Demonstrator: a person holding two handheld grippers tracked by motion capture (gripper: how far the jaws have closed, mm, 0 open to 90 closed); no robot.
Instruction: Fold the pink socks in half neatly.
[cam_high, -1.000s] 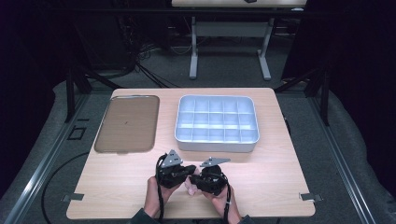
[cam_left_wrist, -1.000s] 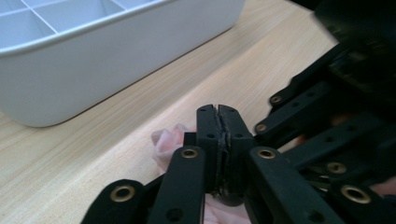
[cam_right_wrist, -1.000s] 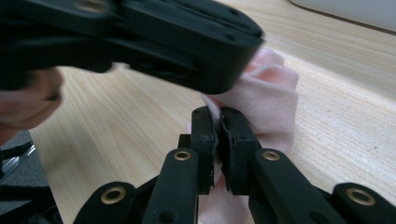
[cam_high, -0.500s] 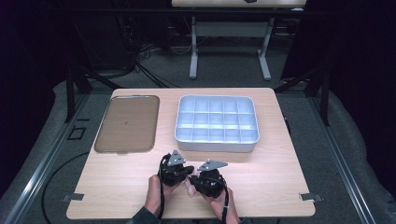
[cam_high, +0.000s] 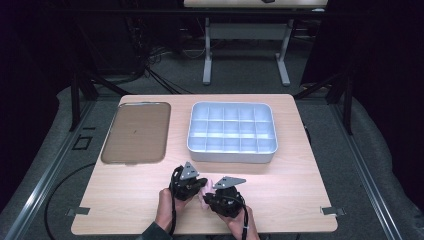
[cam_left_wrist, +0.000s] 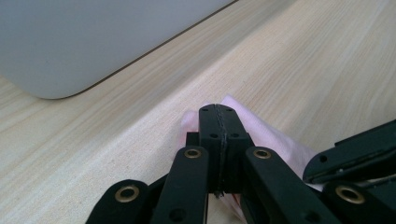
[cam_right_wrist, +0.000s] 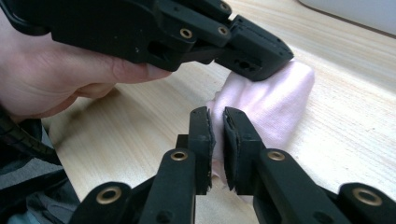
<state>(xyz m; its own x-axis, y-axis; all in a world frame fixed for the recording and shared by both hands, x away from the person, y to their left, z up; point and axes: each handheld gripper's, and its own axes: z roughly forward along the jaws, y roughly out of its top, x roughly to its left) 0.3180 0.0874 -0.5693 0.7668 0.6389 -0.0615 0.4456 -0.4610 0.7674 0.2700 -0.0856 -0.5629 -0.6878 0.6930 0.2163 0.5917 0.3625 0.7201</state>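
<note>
Both grippers pinch one pink cloth (cam_right_wrist: 275, 100) on the table (cam_high: 300, 190): the left gripper (cam_left_wrist: 218, 122) clamps its far end, the right gripper (cam_right_wrist: 217, 133) its near edge.

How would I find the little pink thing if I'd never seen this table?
Start at the white plastic divided tray on the light wooden table, then look toward the near edge. There, between two black handheld grippers, lies a small soft pink cloth. It is the one pink, floppy thing there.

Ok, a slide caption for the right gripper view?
Both grippers pinch a pink cloth on the wooden table.
</note>
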